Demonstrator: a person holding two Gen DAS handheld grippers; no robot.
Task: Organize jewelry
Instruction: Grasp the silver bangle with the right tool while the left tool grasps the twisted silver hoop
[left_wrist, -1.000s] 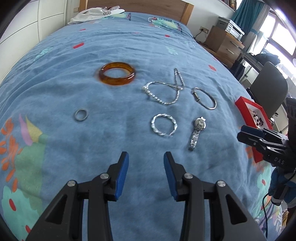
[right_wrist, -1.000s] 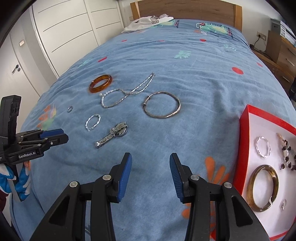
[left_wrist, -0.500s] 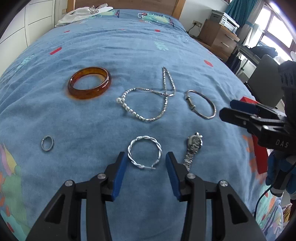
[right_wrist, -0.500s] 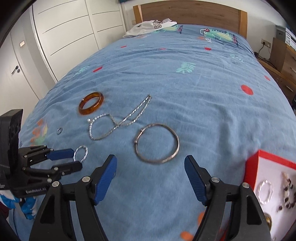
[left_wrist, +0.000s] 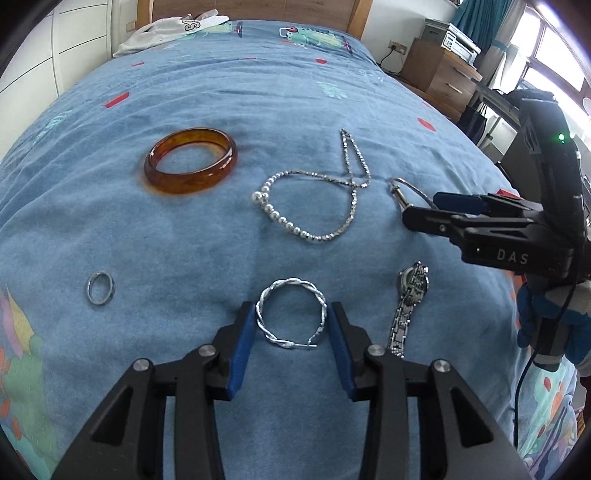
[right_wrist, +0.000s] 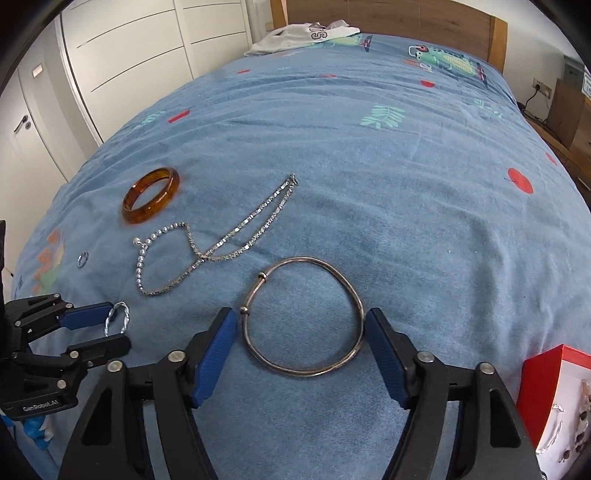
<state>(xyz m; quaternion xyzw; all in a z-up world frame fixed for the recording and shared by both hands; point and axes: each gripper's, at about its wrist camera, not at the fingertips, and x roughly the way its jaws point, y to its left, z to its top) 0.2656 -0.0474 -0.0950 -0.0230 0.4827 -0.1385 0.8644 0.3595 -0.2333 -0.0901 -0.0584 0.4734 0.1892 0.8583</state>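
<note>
Lying on the blue bedspread (right_wrist: 406, 221): thin silver bangle (right_wrist: 303, 317) bracketed by spread right gripper (right_wrist: 300, 332), twisted silver hoop (left_wrist: 291, 319) by spread left gripper (left_wrist: 291, 330) — nothing clamped. Probably light, stiff, slippery — pinching across opposite rims.

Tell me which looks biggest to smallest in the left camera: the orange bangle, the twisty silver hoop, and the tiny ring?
1. Orange bangle
2. Twisted silver hoop, lying between the left gripper's open fingers; it sits nearer the camera, yet looks smaller
3. Tiny ring, clearly smallest
</note>
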